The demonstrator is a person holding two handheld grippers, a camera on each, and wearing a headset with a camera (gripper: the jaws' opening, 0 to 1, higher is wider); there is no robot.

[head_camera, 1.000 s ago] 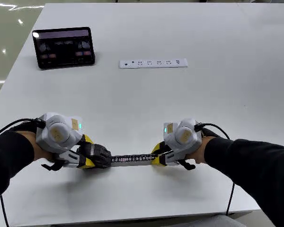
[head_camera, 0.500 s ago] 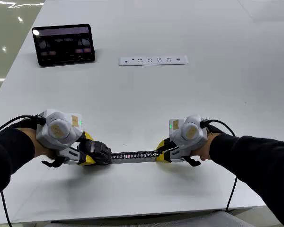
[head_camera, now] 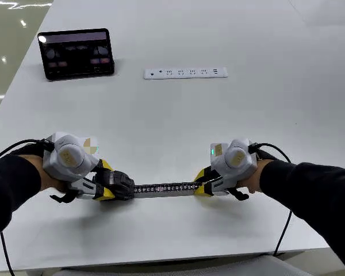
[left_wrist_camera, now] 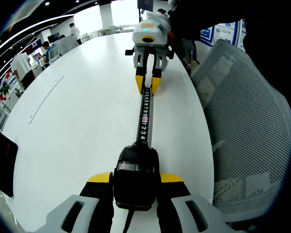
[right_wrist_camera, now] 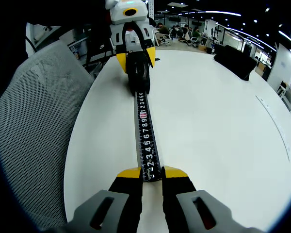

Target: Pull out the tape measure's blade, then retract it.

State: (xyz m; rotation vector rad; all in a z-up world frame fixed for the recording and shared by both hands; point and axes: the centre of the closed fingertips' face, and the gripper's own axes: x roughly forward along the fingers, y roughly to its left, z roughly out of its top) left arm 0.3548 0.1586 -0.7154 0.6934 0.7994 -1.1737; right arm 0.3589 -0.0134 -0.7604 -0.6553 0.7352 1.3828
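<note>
A black tape measure case (head_camera: 119, 185) lies near the table's front edge, and my left gripper (head_camera: 107, 185) is shut on it; the case (left_wrist_camera: 136, 174) sits between the yellow-tipped jaws. The dark numbered blade (head_camera: 164, 188) runs rightwards from the case along the tabletop. My right gripper (head_camera: 201, 184) is shut on the blade's far end. In the right gripper view the blade (right_wrist_camera: 145, 138) stretches from my right gripper (right_wrist_camera: 151, 175) up to the case (right_wrist_camera: 137, 73). The right gripper (left_wrist_camera: 148, 86) faces me in the left gripper view, at the end of the blade (left_wrist_camera: 144, 115).
A dark tablet (head_camera: 76, 53) stands at the back left of the white table (head_camera: 178, 126). A white power strip (head_camera: 185, 73) lies at the back centre. A grey mesh chair (left_wrist_camera: 242, 145) stands just off the table's near edge.
My right gripper has moved further right with the blade's end, so more blade is out of the case. The left gripper and case have stayed put.
</note>
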